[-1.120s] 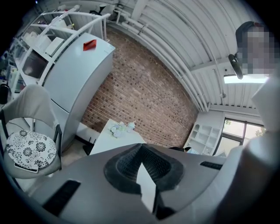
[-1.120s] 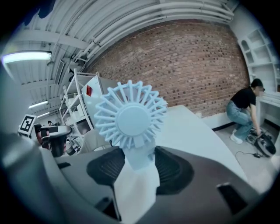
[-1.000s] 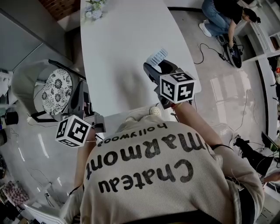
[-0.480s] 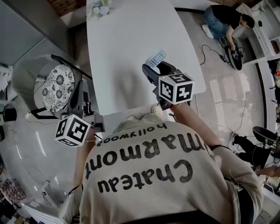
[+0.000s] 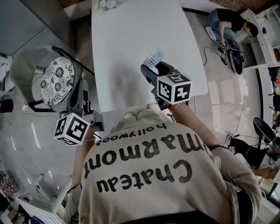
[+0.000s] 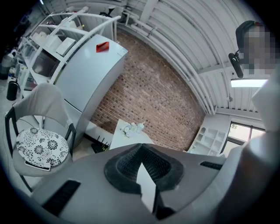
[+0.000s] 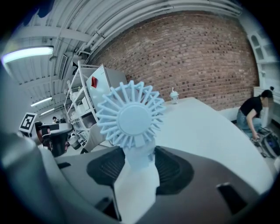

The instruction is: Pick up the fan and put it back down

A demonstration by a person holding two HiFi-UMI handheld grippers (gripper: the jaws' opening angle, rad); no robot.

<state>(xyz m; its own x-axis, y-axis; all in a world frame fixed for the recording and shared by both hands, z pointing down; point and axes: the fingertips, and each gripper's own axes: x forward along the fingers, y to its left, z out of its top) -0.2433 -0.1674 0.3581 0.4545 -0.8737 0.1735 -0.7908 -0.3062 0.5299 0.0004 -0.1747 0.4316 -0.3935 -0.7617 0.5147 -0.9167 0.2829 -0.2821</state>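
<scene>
With the right gripper [image 7: 135,168], pinching the fan [image 7: 130,116] on its pale handle, squeezing both sides of the stem just under the round grille. Keeping the left gripper [image 6: 142,166] out of the job, jaws pressed together on nothing, hanging off the near-left corner of the table [image 5: 131,35] beside the chair [image 5: 57,85].

Holding the fan out over the tabletop, toward its right edge, grille facing away from the body. Not managing to tell from any view whether the foot is touching the top.

Judging the fan light: small, moulded plastic, hollow-looking. Expecting a stiff handle but thin, breakable ribs in the grille, so taking hold on the handle and staying off the head. Reckoning on smooth plastic sliding a little between the ribbed pads under a slack squeeze. Guessing at a top-heavy thing too, likely tipping over if set down crooked, so needing a level, square landing.

Working over a plain white top, flat and hard, carrying only a small bunch of flowers [image 5: 107,3] at the far end. Standing in a workshop-like room, facing a brick wall [image 7: 197,57], with a glossy floor [image 5: 227,87] trailing cables, and sharing it with another person [image 5: 227,22] crouching over gear off to the right.
</scene>
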